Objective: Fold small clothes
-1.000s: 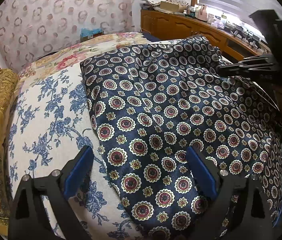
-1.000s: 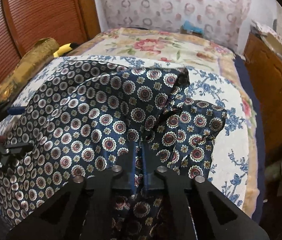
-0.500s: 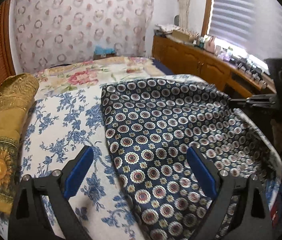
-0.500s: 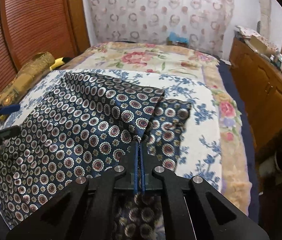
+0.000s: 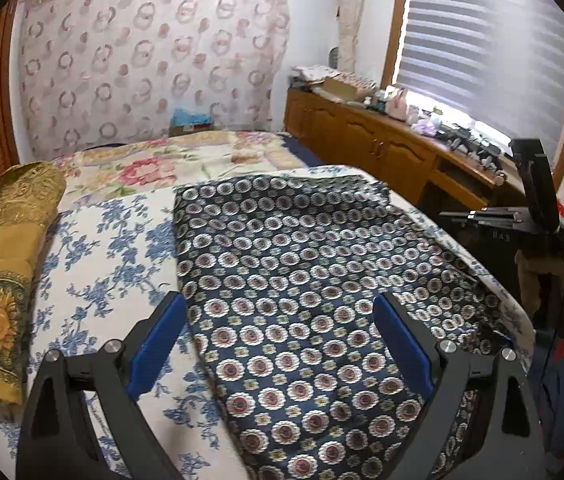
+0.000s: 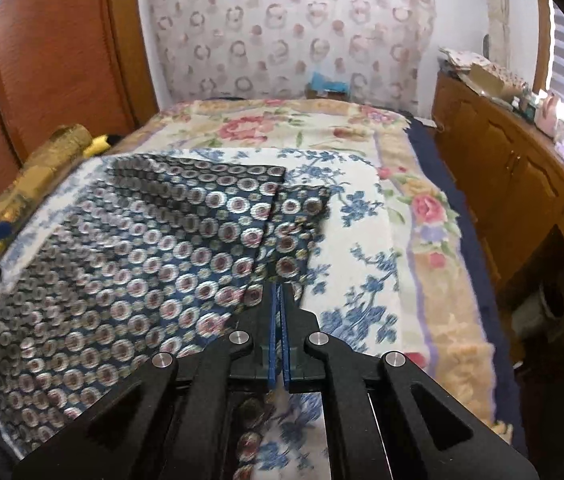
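Observation:
A navy cloth [image 5: 302, 272] printed with round medallions lies spread almost flat on the bed, and the right wrist view shows it too [image 6: 141, 264]. My left gripper [image 5: 279, 340] hovers open over the cloth's near left part with nothing between its blue pads [image 5: 157, 344]. My right gripper [image 6: 277, 292] is shut on the cloth's right edge, and cloth hangs below the closed pads. A narrow flap of cloth [image 6: 302, 216] lies beyond that edge. From the left wrist view the right gripper [image 5: 454, 216] appears at the cloth's far right side.
The bed carries a white cover with blue flowers [image 5: 101, 248] and a rose blanket [image 6: 261, 128]. Gold cushions [image 5: 1, 280] lie on its left. A cluttered wooden dresser [image 5: 382, 148] lines the right wall under a window blind. A wooden door [image 6: 53, 60] stands at left.
The cloth went from bunched and raised to stretched out flat. Both grippers drew back and rose a little. The right one stayed clamped on the edge, the left one stayed open.

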